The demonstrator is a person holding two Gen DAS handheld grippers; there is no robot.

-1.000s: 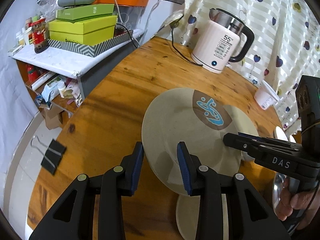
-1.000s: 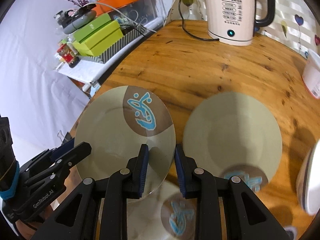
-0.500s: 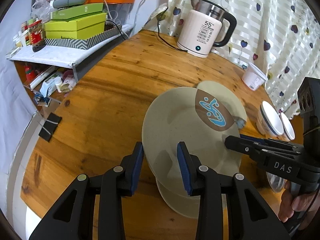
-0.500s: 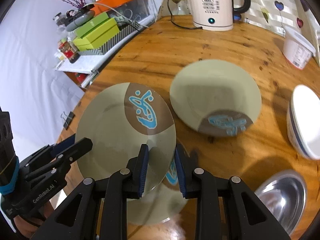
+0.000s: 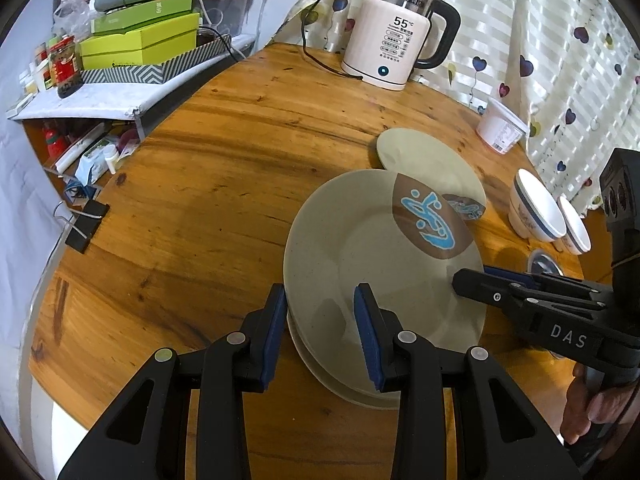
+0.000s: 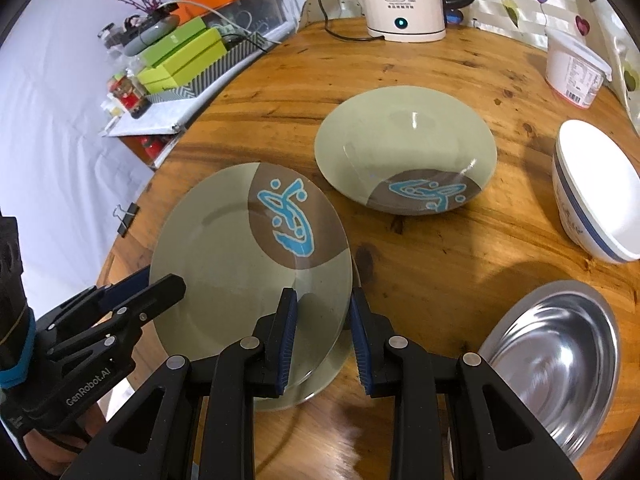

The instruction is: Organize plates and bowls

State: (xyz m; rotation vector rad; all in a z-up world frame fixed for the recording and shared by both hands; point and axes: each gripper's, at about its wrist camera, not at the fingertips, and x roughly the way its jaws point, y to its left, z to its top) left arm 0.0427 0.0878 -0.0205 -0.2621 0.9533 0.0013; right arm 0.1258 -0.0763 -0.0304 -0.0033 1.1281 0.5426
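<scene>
The plate (image 5: 372, 256) I carry has dropped onto the lower plate (image 6: 320, 384), near the kettle (image 5: 394, 54). My left gripper (image 5: 320, 332) and right gripper (image 6: 322, 336) straddle its rim, jaws part-open; grip unclear. 1 plate (image 6: 404, 148) remains.

Round wooden table (image 5: 224, 168), heart-print striped curtain (image 5: 560, 40), cluttered side shelf (image 5: 80, 100).

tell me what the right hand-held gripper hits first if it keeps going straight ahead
The right hand-held gripper already straddles the top plate's rim, so it would probably meet that plate first.
</scene>
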